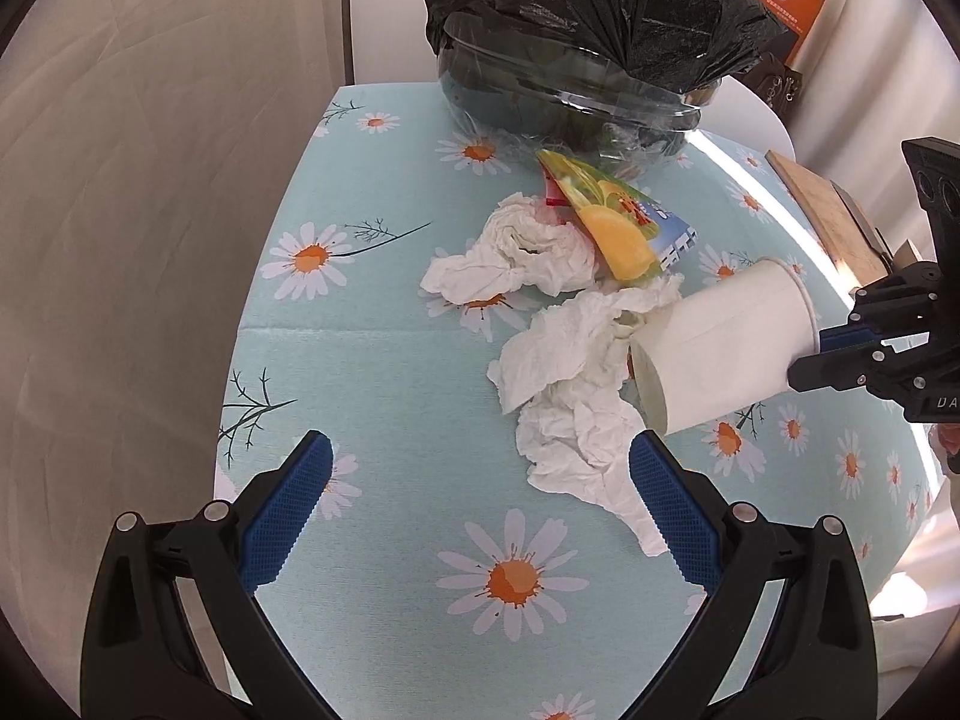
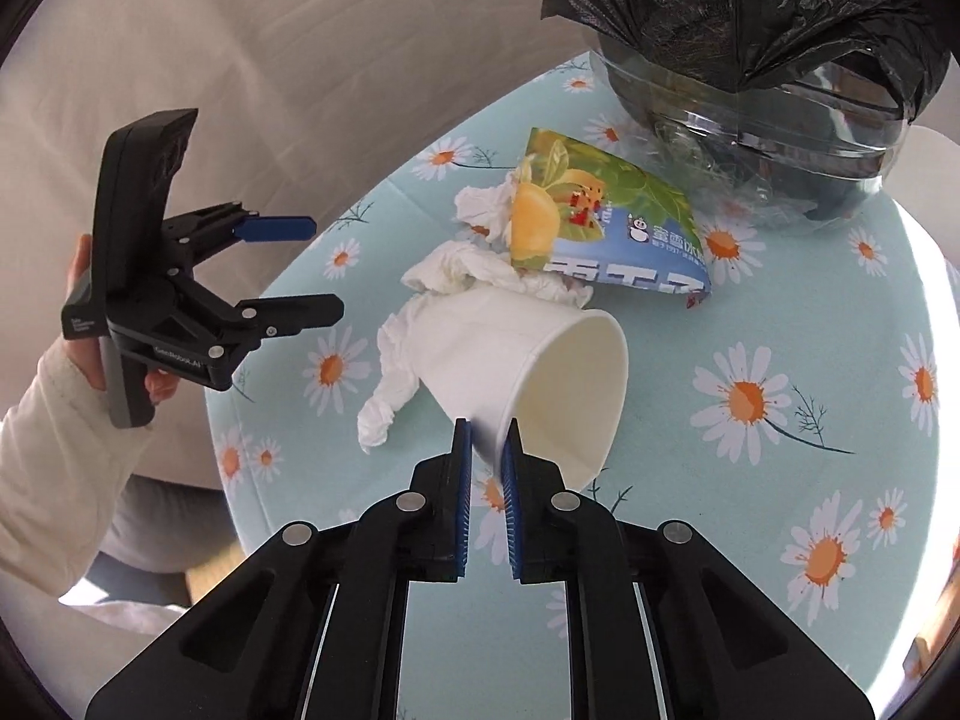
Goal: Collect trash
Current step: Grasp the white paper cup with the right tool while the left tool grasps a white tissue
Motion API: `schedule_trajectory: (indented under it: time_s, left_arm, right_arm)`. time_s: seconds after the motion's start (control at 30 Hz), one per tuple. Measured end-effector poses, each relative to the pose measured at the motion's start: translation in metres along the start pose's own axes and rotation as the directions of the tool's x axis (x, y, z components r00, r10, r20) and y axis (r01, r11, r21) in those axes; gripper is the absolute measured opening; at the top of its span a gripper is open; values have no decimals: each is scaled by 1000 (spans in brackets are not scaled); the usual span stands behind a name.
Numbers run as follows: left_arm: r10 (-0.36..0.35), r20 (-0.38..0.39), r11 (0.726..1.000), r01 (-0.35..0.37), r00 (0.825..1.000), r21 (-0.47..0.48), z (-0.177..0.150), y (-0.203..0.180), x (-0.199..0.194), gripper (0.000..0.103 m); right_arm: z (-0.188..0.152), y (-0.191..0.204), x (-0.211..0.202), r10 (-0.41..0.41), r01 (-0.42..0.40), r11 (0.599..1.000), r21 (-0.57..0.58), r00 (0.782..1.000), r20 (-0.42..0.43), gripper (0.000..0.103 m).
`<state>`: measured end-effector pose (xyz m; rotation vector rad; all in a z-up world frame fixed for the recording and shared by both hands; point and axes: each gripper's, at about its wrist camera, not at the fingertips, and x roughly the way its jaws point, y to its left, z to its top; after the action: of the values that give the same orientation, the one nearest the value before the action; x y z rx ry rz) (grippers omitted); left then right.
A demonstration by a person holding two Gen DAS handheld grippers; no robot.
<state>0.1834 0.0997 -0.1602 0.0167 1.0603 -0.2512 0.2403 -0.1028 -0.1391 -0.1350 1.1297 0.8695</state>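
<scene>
My right fingers (image 2: pixel 487 427) pinch the rim of a white paper cup (image 2: pixel 528 360), tipped on its side over crumpled tissues (image 1: pixel 564 378); my left fingers (image 1: pixel 480 462) hang wide apart above the surface (image 1: pixel 372 360), holding nothing; a fruit-printed wrapper (image 2: pixel 606 222) lies just beyond the tissues, near the black-bagged bin (image 1: pixel 588 54) at the far edge.
</scene>
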Motion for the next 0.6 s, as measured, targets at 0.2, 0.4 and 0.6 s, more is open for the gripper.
schedule_trajectory:
  time_s: [0.2,0.4,0.6]
  left_arm:
    - [-36,-21,998,37,999,45,6,-12,12,97]
    - [-104,-39,991,107,994,85,18,-33,34,97]
    - [-168,-69,977,176,983,122,36,-51,59,97]
  right_arm:
    - [0,-14,-28,-52,52,998,21,998,34,3]
    - [-4,-35,-53,-126,124,991,52,991,45,3]
    - [-6,-53,-63,-169,166,983,85,985,35,3]
